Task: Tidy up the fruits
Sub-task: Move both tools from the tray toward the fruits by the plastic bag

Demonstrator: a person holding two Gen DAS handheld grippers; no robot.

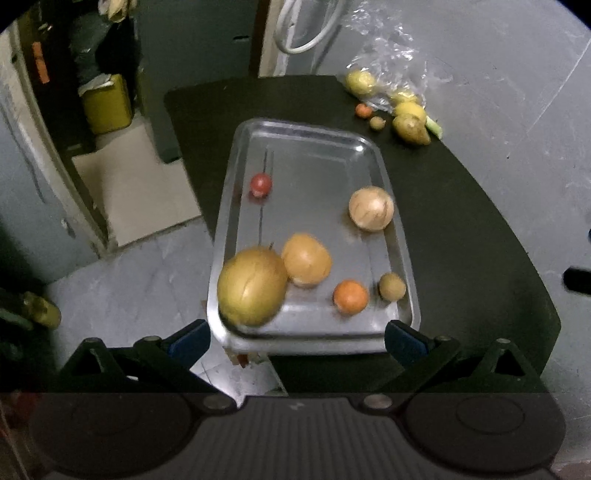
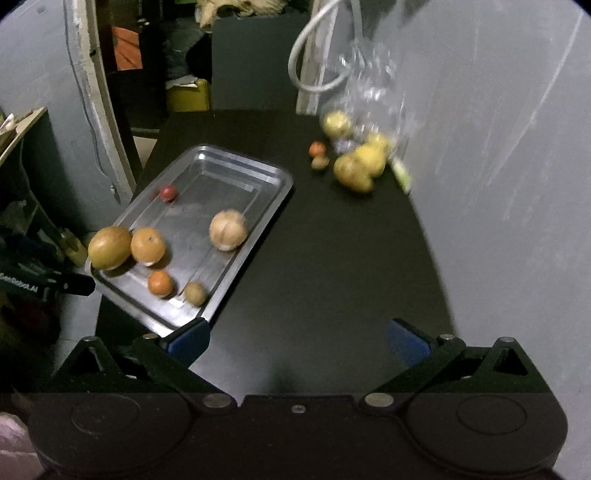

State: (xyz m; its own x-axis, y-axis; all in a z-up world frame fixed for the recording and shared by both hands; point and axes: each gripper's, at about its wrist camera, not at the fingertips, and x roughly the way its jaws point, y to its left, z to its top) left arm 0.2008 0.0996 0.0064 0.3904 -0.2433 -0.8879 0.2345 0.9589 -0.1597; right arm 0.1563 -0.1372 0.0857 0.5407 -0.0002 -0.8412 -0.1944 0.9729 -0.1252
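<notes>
A white cable (image 1: 303, 33) loops against the grey wall (image 1: 498, 74) beside a yellow container (image 1: 107, 103).

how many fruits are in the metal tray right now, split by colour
In the rectangular metal tray:
Small red round fruit: 1
Large yellow-brown round fruit: 1
Orange fruits: 2, a large one and a small one
Pale tan round fruit: 1
Small olive-brown round fruit: 1
Total: 6

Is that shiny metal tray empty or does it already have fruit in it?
Partly filled: the metal tray holds six round fruits, with bare metal between them.
</notes>
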